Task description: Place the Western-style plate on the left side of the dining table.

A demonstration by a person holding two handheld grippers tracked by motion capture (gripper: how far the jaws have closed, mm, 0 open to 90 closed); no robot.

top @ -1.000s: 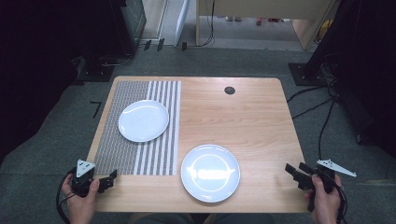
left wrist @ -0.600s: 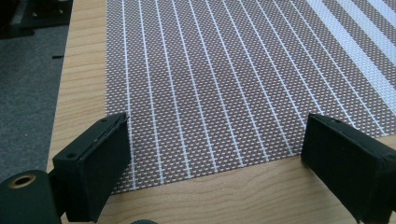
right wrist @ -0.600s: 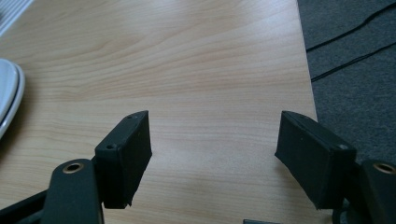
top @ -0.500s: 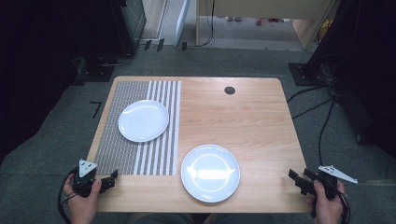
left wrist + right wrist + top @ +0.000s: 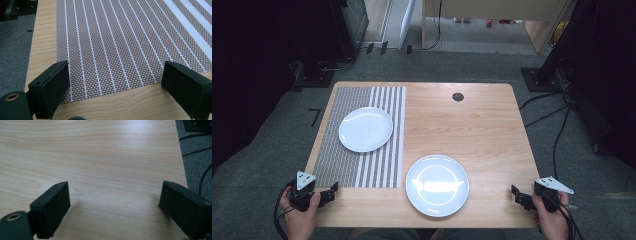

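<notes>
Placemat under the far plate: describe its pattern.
The placemat is a brown-grey weave with white stripes, thin on one side and broad on the other; clearest in the left gripper view.

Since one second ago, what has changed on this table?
The right gripper drew back a little toward the near right corner, and its jaws have just been opening, nothing between them. The left gripper, both plates and the placemat stayed.

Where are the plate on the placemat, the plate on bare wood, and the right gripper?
plate on placemat (image 5: 365,129), high view, its centre
plate on bare wood (image 5: 437,185), high view, its centre
right gripper (image 5: 515,195), high view, between its fingertips
</notes>
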